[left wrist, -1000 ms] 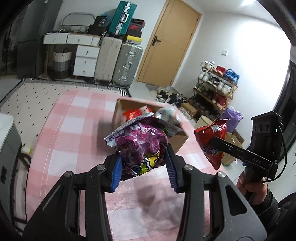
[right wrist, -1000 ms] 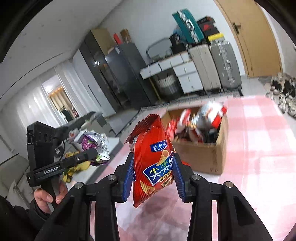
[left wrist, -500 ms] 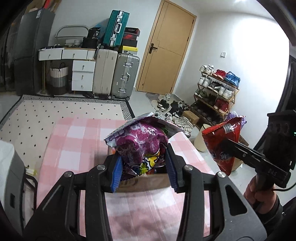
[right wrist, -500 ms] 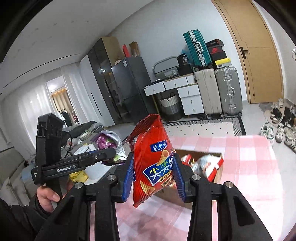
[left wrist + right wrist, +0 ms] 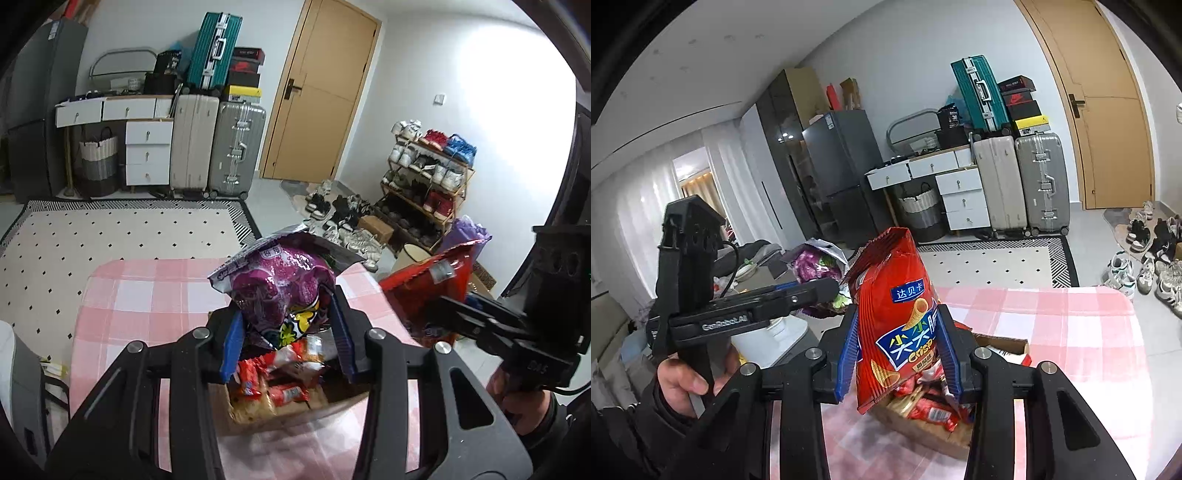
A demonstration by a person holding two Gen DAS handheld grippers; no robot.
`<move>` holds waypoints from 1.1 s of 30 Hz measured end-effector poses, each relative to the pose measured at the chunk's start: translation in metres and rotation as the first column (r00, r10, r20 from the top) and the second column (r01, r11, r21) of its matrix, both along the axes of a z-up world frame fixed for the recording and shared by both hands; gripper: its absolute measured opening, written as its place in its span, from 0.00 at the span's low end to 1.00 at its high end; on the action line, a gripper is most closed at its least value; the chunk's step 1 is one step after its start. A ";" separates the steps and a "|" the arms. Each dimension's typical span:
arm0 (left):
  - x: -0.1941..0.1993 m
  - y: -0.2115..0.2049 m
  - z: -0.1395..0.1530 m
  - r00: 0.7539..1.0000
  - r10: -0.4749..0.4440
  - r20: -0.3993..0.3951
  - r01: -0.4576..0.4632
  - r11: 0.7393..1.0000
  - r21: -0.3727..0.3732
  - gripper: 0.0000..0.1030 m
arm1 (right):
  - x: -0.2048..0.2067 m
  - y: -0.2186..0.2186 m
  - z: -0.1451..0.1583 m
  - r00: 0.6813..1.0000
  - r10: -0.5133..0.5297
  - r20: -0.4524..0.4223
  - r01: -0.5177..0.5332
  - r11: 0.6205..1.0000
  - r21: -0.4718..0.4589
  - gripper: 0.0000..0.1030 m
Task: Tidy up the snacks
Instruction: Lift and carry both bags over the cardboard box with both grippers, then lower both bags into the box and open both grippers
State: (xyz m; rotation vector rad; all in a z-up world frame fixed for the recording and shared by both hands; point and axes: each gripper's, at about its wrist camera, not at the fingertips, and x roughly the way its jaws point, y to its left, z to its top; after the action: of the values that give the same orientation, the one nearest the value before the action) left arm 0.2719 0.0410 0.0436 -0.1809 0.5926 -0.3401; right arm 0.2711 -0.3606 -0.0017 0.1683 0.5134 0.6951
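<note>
- Left gripper (image 5: pixel 286 334): jaws closed on the lower part of the purple bag (image 5: pixel 280 284); bag stands upright, long axis vertical, above the fingers.
- Right gripper (image 5: pixel 897 360): jaws closed on the red bag (image 5: pixel 897 332) at mid-height; long axis vertical, bottom edge hanging below the pads.
- Box (image 5: pixel 258 410): open carton on the pink checked cloth (image 5: pixel 147 295), directly below and just ahead of both grippers; already holds several red packets (image 5: pixel 931 411).
- Judgement: both bags sit over the box mouth; neither hand is clearly nearer.
- Obstruction: the two bags hang side by side, near each other; simultaneous lowering risks contact. Packets inside limit depth.
</note>
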 end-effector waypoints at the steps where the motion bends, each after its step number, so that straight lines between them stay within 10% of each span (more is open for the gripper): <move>1: 0.008 0.001 -0.005 1.000 -0.004 -0.008 0.004 1.000 -0.008 0.38 | 0.005 0.001 -0.001 1.000 -0.002 0.002 0.002 1.000 -0.001 0.39; 28: 0.143 -0.025 -0.115 0.984 -0.050 -0.171 0.054 0.998 0.021 0.39 | 0.122 0.023 -0.103 0.994 -0.010 -0.110 0.003 0.998 -0.063 0.41; 33: 0.160 -0.039 -0.136 0.966 -0.046 -0.255 0.062 0.997 0.055 0.52 | 0.125 0.022 -0.115 0.996 -0.033 -0.082 0.026 0.997 -0.079 0.56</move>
State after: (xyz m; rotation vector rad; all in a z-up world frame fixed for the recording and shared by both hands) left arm 0.4321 0.0024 -0.0922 -0.1488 0.8615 -0.3536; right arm 0.3959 -0.3384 -0.1170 0.1316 0.6156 0.6402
